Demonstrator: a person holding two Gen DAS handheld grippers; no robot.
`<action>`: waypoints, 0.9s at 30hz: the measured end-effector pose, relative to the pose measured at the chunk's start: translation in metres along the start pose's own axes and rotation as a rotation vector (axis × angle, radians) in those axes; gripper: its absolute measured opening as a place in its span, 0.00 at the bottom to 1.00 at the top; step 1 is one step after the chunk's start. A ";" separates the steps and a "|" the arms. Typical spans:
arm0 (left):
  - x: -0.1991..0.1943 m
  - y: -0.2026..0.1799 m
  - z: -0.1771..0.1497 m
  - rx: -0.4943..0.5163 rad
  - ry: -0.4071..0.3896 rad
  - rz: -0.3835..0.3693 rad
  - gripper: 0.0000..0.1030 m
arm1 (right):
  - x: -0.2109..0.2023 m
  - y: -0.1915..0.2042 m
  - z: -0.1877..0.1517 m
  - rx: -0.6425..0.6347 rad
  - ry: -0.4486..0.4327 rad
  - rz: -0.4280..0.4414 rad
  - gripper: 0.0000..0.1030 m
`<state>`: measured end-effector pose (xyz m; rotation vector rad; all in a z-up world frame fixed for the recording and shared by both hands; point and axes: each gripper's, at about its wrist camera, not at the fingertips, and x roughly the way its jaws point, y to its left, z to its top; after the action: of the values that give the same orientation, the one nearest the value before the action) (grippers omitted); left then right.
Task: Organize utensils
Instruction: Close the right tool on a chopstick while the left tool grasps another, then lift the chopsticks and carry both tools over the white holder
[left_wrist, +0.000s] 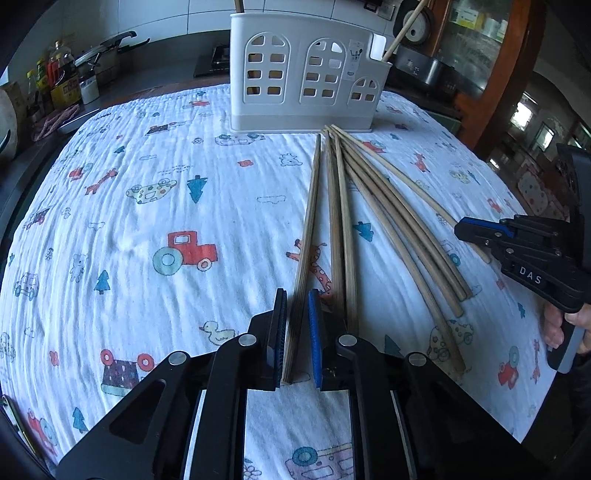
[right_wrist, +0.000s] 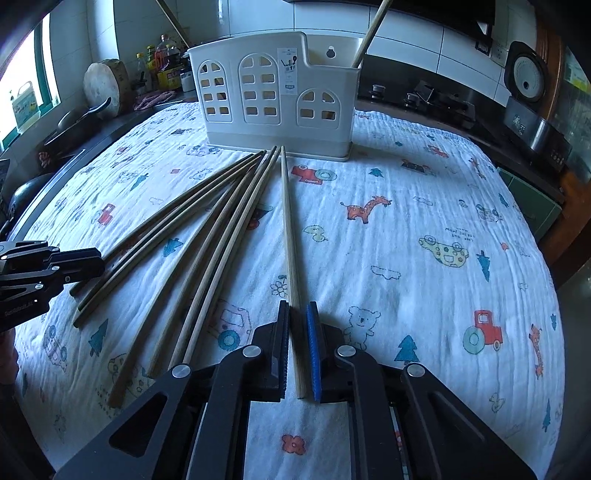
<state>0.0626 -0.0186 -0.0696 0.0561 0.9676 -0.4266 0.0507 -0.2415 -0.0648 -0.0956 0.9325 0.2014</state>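
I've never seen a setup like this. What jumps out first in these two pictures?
Probably the fan of wooden chopsticks spread across a white cloth with cartoon cars and giraffes. Each black gripper has its jaws closed on one stick: the left gripper on the leftmost chopstick, the right gripper on the rightmost chopstick. Behind stands a white utensil holder with window-shaped cutouts.

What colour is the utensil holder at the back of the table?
White, with arched window-shaped cutouts; the utensil holder shows best in the right wrist view.
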 end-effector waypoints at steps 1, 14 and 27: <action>0.001 -0.001 0.000 0.006 0.001 0.006 0.11 | 0.000 0.000 0.000 0.003 0.000 0.001 0.09; -0.002 -0.002 0.005 -0.008 0.006 0.026 0.05 | -0.005 0.007 0.001 -0.020 -0.019 -0.021 0.07; -0.075 -0.003 0.033 0.003 -0.176 0.007 0.05 | -0.078 0.014 0.037 -0.040 -0.196 -0.005 0.07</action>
<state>0.0507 -0.0046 0.0107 0.0241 0.7935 -0.4196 0.0316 -0.2314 0.0202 -0.1132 0.7327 0.2210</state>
